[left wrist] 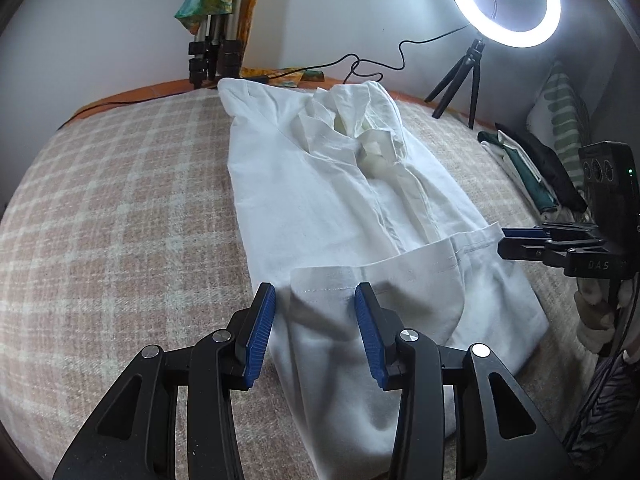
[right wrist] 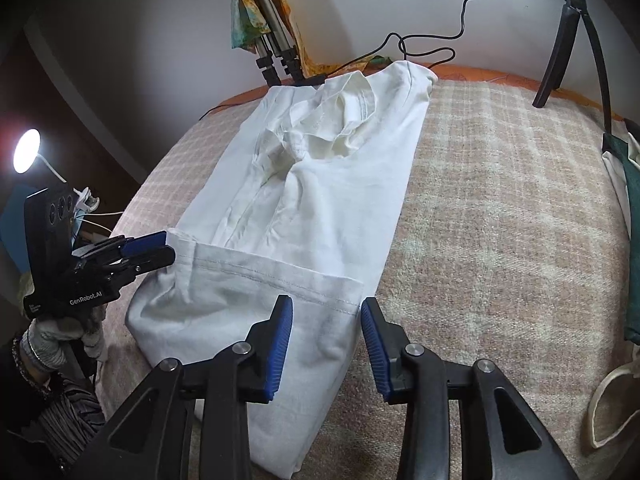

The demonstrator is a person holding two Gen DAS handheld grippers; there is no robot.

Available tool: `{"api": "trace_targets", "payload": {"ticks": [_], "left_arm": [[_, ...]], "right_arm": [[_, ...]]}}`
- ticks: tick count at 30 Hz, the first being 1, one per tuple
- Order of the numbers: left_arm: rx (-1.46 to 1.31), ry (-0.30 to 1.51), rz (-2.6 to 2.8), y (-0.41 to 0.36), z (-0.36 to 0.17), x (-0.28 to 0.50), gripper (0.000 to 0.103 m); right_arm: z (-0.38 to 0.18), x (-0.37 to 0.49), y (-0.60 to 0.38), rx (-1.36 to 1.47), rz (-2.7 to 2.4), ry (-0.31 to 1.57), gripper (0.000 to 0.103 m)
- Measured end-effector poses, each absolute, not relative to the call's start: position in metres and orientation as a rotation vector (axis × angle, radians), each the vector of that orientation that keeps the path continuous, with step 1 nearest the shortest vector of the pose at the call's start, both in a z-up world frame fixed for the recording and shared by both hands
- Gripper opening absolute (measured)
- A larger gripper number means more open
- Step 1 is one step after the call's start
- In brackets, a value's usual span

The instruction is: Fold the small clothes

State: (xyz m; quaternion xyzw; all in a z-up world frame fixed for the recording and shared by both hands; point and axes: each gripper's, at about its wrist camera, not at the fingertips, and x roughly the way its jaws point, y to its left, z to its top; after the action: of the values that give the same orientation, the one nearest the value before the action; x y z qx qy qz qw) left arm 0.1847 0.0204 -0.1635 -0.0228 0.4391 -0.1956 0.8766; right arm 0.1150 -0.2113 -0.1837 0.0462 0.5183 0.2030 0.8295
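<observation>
A checked blanket [left wrist: 120, 208] in pink and cream is covering the bed. A ring light [left wrist: 503, 0] is shining on a small black tripod [left wrist: 460, 80], and its black cable [left wrist: 376, 62] is lying along the wall. Folded dark clothes [left wrist: 532, 168] are lying near a striped pillow [left wrist: 564, 120].

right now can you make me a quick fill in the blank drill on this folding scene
1. The shirt on the checked blanket is ____ in colour.
2. Both the left tool and right tool have their fingers ____.
3. The lit lamp by the wall is shaped like a ____.
4. The pads on the fingers are ____.

Missing words: white; open; ring; blue
</observation>
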Motion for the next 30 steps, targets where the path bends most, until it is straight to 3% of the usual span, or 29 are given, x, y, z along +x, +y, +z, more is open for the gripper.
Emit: {"api": "trace_targets", "payload": {"ticks": [14, 17, 19, 21, 26, 30], "left_arm": [[-0.009, 0.909, -0.410, 0.011, -0.166, 0.184, 0.031], [-0.026, 0.911, -0.412, 0.014, -0.167, 0.185, 0.020], [-0.045, 0.906, -0.410, 0.017, -0.167, 0.186, 0.009], [-0.062, 0.896, -0.405, 0.020, -0.165, 0.185, 0.004], [-0.044, 0.842, -0.363, 0.026, -0.154, 0.181, 0.004], [-0.028, 0.898, -0.361, 0.024, -0.168, 0.185, 0.006]], "right_arm": [[-0.189, 0.121, -0.211, 0.070, 0.401, 1.105, 0.031], [-0.189, 0.121, -0.206, 0.040, 0.398, 1.100, 0.026], [-0.189, 0.120, -0.205, 0.030, 0.394, 1.099, 0.019], [-0.188, 0.119, -0.204, 0.025, 0.393, 1.092, 0.008], [-0.179, 0.115, -0.200, -0.005, 0.383, 1.043, 0.003], [-0.186, 0.115, -0.192, -0.090, 0.358, 1.060, 0.008]]}}
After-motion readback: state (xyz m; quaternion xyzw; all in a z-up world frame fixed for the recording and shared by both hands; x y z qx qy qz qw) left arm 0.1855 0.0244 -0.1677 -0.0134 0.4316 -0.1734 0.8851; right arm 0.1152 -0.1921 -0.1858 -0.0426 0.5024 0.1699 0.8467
